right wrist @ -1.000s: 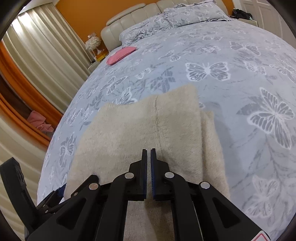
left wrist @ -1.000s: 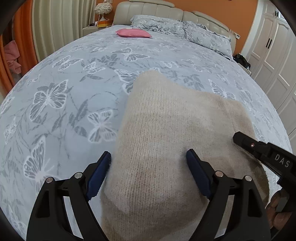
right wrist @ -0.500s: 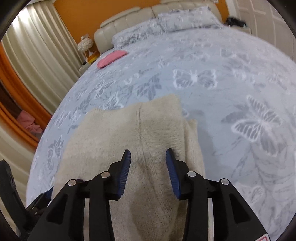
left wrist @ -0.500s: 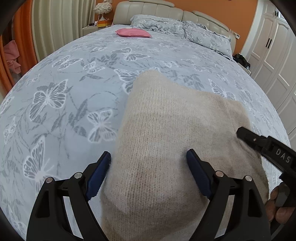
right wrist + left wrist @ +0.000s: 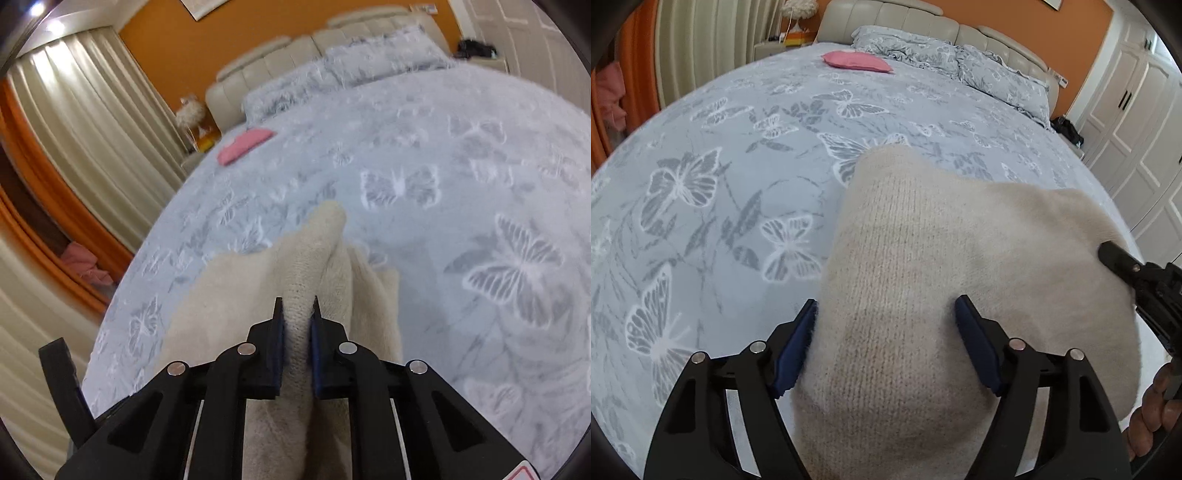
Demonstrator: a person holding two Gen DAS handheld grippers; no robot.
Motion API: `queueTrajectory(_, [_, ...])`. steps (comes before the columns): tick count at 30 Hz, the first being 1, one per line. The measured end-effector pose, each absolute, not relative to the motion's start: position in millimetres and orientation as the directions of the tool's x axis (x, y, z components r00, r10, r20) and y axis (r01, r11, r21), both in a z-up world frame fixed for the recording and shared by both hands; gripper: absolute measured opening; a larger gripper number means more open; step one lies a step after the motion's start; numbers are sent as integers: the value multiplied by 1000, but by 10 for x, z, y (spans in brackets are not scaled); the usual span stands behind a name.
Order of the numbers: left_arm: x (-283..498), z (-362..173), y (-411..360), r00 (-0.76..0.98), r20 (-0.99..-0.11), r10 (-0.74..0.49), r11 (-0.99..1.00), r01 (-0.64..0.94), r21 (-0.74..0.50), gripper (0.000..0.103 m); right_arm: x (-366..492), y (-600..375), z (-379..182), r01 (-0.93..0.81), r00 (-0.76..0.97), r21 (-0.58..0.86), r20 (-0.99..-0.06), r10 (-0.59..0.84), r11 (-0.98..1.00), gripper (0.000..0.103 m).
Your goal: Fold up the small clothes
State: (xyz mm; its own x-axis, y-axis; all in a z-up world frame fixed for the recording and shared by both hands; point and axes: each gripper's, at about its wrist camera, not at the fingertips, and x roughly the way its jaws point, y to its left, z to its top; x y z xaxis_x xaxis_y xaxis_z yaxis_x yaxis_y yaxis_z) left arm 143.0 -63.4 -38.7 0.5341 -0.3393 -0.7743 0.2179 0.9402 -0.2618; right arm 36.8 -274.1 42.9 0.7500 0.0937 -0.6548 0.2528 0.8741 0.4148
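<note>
Two grippers work on a fuzzy cream sweater on the butterfly bed.

The cream sweater (image 5: 923, 295) lies on the near part of the grey butterfly bedspread (image 5: 720, 166). The right gripper (image 5: 297, 325) has just been closing, and now its blue pads pinch a raised ridge of the sweater between them, at the sweater's right side. The left gripper (image 5: 886, 332) has just been closing a little, with a wide bunch of the sweater between its jaws. They still stand far apart; its left pad touches the knit edge, but I cannot tell if it really grips. A folded pink cloth (image 5: 857, 61) sits far away near the pillows (image 5: 942, 55).
</note>
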Motion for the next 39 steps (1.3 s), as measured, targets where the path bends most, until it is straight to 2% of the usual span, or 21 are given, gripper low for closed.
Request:
queueTrajectory(3, [1459, -475, -650, 501, -788, -357, 933, 222, -282, 77, 510, -2837, -123, 352, 602, 342, -795, 69, 871, 13])
queueTrajectory(5, [1470, -470, -590, 500, -777, -381, 925, 195, -327, 78, 455, -2923, -36, 353, 644, 423, -757, 111, 835, 20])
queueTrajectory(6, [1466, -401, -512, 515, -751, -413, 909, 184, -374, 77, 417, -2943, 103, 346, 672, 422, -734, 92, 838, 27])
queueTrajectory(7, [1465, -348, -444, 530, -732, -428, 900, 173, -400, 82, 374, -2955, 179, 354, 688, 402, -723, 56, 845, 49])
queueTrajectory(9, [1491, -304, -276, 540, -709, -454, 879, 141, -455, 88, 313, -2975, 201, 367, 692, 371, -722, 16, 853, 71])
queueTrajectory(12, [1616, -527, -188, 421, -740, -524, 835, 84, -544, 90, 341, -2982, -198, 366, 585, 456, -791, 180, 812, 72])
queueTrajectory(14, [1688, -829, -184, 302, -708, -639, 745, 14, -667, 86, 384, -2986, -554, 375, 567, 599, -752, 337, 707, 67])
queueTrajectory(15, [1681, -827, -164, 317, -682, -659, 721, 11, -692, 69, 383, -2986, -593, 366, 592, 629, -726, 349, 686, 47])
queueTrajectory(16, [1689, -812, -174, 293, -670, -683, 704, 18, -710, 55, 403, -2988, -580, 364, 588, 647, -718, 374, 670, 40])
queueTrajectory(18, [1670, -624, -105, 272, -649, -710, 674, -2, -739, 44, 380, -2973, -358, 346, 604, 662, -700, 382, 665, 35])
queueTrajectory(19, [1639, -461, -72, 271, -635, -724, 663, 19, -748, 42, 363, -2936, -156, 317, 622, 660, -687, 376, 681, 34])
queueTrajectory(24, [1346, 438, 273, 324, -589, -741, 652, 134, -746, 43, 135, -2578, 848, 145, 700, 649, -601, 386, 746, 35])
queueTrajectory(26, [1146, 675, 451, 376, -585, -718, 677, 187, -711, 46, 46, -2443, 991, 106, 708, 649, -582, 401, 754, 39])
queueTrajectory(28, [971, 612, 616, 414, -636, -651, 745, 190, -639, 62, 40, -2268, 780, 106, 676, 616, -620, 398, 781, 49])
queueTrajectory(30, [933, 323, 660, 408, -701, -585, 801, 156, -578, 77, 43, -2250, 216, 209, 592, 558, -726, 350, 803, 50])
queueTrajectory(31, [910, 52, 687, 394, -771, -501, 858, 106, -503, 70, 38, -2270, 47, 281, 542, 518, -780, 311, 808, 37])
queueTrajectory(32, [878, -113, 720, 368, -824, -430, 896, 59, -441, 63, -28, -2307, -119, 387, 467, 456, -846, 257, 801, 30])
queueTrajectory(33, [802, -192, 812, 325, -834, -446, 887, 36, -460, 57, -133, -2346, -48, 380, 521, 509, -808, 277, 772, 27])
queueTrajectory(35, [636, -15, 993, 379, -752, -540, 820, 36, -571, 57, -298, -2344, 243, 329, 610, 553, -743, 275, 766, 19])
queueTrajectory(36, [513, 195, 1056, 444, -712, -544, 812, 66, -580, 58, -366, -2290, 392, 301, 630, 543, -730, 264, 784, 5])
queueTrajectory(39, [339, 452, 945, 509, -675, -534, 829, 156, -537, 58, -397, -2062, 585, 215, 632, 509, -723, 279, 834, 1])
